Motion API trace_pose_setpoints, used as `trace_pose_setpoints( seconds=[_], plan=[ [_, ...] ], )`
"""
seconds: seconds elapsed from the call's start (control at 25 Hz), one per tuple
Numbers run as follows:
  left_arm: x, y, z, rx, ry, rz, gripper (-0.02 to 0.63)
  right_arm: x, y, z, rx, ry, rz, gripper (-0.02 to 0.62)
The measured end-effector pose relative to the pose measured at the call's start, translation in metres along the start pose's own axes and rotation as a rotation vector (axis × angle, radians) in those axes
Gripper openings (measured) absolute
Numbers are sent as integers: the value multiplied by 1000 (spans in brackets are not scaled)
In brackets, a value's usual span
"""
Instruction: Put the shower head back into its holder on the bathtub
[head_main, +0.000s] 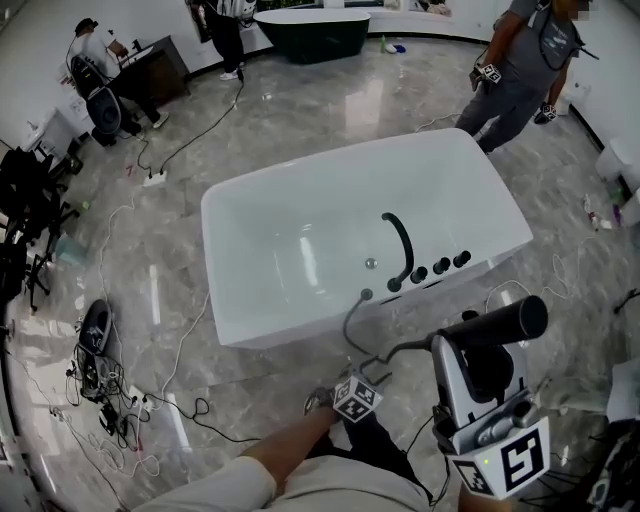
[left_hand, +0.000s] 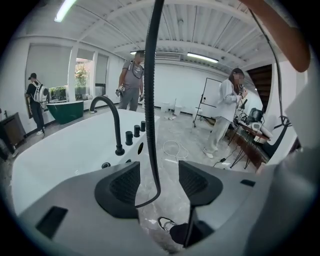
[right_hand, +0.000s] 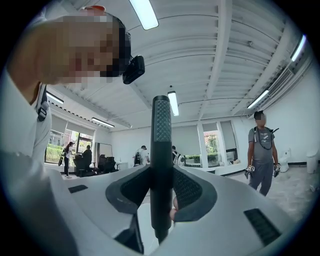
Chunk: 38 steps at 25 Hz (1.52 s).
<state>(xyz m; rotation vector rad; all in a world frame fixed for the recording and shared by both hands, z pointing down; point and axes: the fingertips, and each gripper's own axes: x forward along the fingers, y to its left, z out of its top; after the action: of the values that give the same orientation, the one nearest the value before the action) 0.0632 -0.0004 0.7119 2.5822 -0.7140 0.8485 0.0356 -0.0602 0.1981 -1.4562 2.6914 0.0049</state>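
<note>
The white bathtub fills the middle of the head view, with a black arched faucet and three black knobs on its near right rim. My right gripper is shut on the black stick-shaped shower head, which it holds level in front of the tub; the handle is clamped between its pads. The black hose runs from a fitting on the rim down past my left gripper. That gripper is open, and the hose hangs between its pads without touching them.
A person stands beyond the tub's far right corner. A dark green tub is at the back, with a person at a desk on the left. Cables litter the floor to the left. A white cable coil lies beside the tub.
</note>
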Motion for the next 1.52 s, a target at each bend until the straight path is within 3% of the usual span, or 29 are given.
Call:
trace_pose_setpoints(
  seconds=[0.44,0.52,0.56,0.8,1.0,1.28,1.52],
  plan=[
    [44,33,-39,0,106,14,222,15,9,7,-15,-13,-16,143],
    [46,38,-37,-2,118,17,114,12,0,11,-22,-13,-34,143],
    [46,42,-35,-6,119,20,92,11,-6,12,-25,-13,-46,143],
    [42,48,-32,-18,119,9,63,8,-32,13,-19,-8,-92,143],
    [39,63,-25,-73,95,24,60,2,-43,11,-42,-8,-108,143],
    [-8,120,-12,-190,28,172,60,-7,-60,-3,-88,15,-148,143],
    [-73,185,35,-181,-51,335,60,-19,-75,-6,-110,29,-183,143]
  ],
)
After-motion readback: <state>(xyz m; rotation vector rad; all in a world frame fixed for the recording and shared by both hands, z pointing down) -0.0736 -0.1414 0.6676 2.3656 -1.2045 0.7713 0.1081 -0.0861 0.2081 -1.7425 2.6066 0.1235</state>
